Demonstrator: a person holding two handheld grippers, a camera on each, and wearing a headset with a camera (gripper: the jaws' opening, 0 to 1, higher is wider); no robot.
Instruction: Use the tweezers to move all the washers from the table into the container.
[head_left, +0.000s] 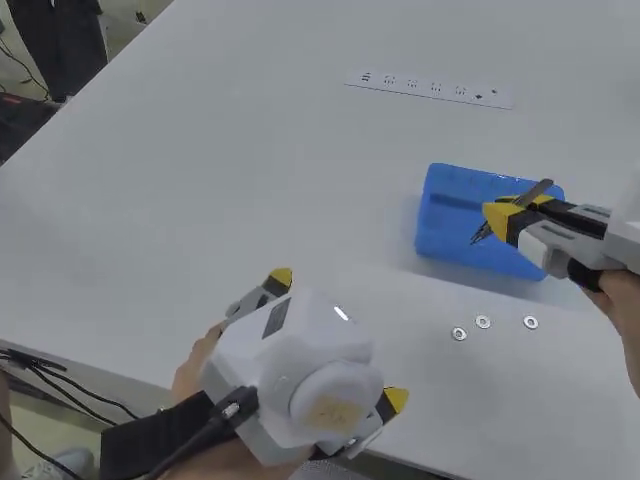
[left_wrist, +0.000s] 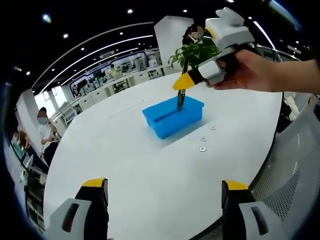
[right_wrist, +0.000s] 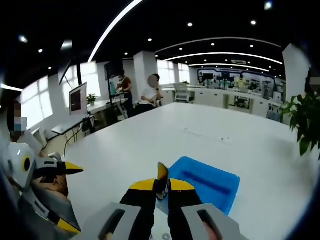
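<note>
Right claw (head_left: 498, 214) is clenched on tweezers (head_left: 481, 231) over container (head_left: 450, 215); left claw (head_left: 337, 338) is released. Three washers (head_left: 483, 322) lie at container's 6 o'clock. Probable fault: flat washers slip from the tweezer tips.

I am in a big open office. I sit at a wide white table (head_left: 200, 180) with a power strip (head_left: 428, 88) on it. Long light strips (right_wrist: 215, 54) and small round lights shine on the dark ceiling. Far off I see desks (right_wrist: 240, 100), a computer screen (right_wrist: 78, 100), people (right_wrist: 150, 95) and a green plant (right_wrist: 305, 120).
</note>
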